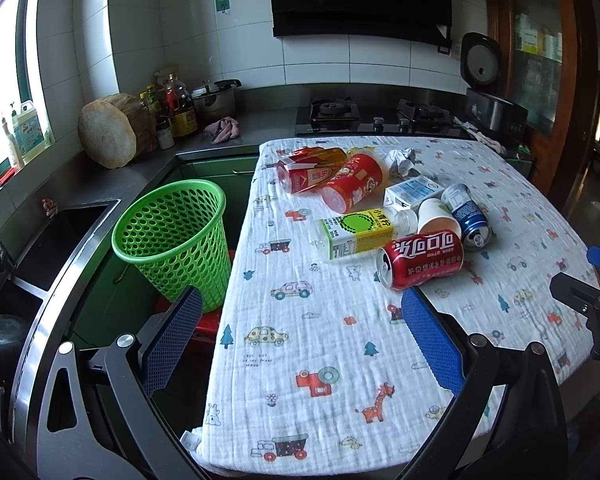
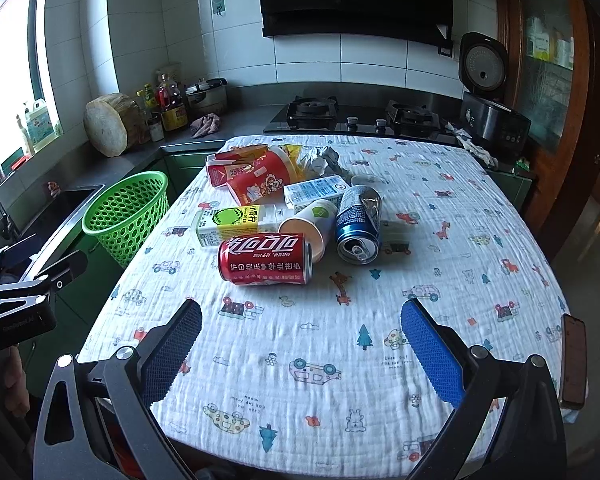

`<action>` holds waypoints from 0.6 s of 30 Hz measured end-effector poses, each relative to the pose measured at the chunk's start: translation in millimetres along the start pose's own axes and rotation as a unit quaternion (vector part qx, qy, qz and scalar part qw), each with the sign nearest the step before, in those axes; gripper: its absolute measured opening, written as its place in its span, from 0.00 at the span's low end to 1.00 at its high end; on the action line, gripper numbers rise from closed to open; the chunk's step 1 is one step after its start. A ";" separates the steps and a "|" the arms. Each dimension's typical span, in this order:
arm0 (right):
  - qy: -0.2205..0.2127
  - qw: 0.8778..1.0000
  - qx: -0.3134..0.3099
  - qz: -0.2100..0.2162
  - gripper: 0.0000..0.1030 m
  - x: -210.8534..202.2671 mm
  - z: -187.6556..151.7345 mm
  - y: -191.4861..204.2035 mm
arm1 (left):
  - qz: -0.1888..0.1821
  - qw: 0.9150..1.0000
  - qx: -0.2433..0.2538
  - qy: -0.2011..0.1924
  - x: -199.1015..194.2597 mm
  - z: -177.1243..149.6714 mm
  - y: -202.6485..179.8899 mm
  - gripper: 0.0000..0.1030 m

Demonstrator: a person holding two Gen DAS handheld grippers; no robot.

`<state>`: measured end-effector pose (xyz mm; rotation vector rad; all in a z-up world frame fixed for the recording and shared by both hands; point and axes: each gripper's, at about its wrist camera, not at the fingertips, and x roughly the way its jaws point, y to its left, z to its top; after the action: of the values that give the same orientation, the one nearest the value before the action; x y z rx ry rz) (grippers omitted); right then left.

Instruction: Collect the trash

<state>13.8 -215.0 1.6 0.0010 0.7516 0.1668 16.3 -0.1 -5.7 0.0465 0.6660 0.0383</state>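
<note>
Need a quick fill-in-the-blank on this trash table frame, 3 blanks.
1. The red cola can lies on its ____.
2. The mesh basket beside the table is ____ in colour.
3. Both the left tongs and the right tongs are ____ and hold nothing.

Missing words: side; green; open

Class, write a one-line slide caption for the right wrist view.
Open right gripper faces a red cola can and other trash on the patterned tablecloth; green basket waits beside.

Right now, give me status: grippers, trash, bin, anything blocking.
Left gripper and right gripper open, empty, short of the pile. Red cola can nearest, on its side. Green basket off table's left edge, nothing seen inside. Path clear.
</note>
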 end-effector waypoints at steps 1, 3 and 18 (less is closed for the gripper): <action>0.000 1.000 0.000 0.001 0.94 -0.6 -0.2 -0.2 | 0.001 1.000 0.000 0.000 -0.2 -0.1 -0.1 0.95; 0.002 1.000 0.000 0.000 0.94 1.3 0.7 -0.6 | 0.000 1.000 -0.001 0.000 -0.3 -0.3 0.1 0.95; 0.013 1.000 0.009 -0.009 0.94 24.9 12.9 -12.8 | -0.012 1.000 0.007 0.005 23.2 14.6 5.7 0.95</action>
<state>42.4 -223.1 -6.7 0.0098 0.7797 0.1425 43.4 6.3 -8.3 0.0516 0.6766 0.0106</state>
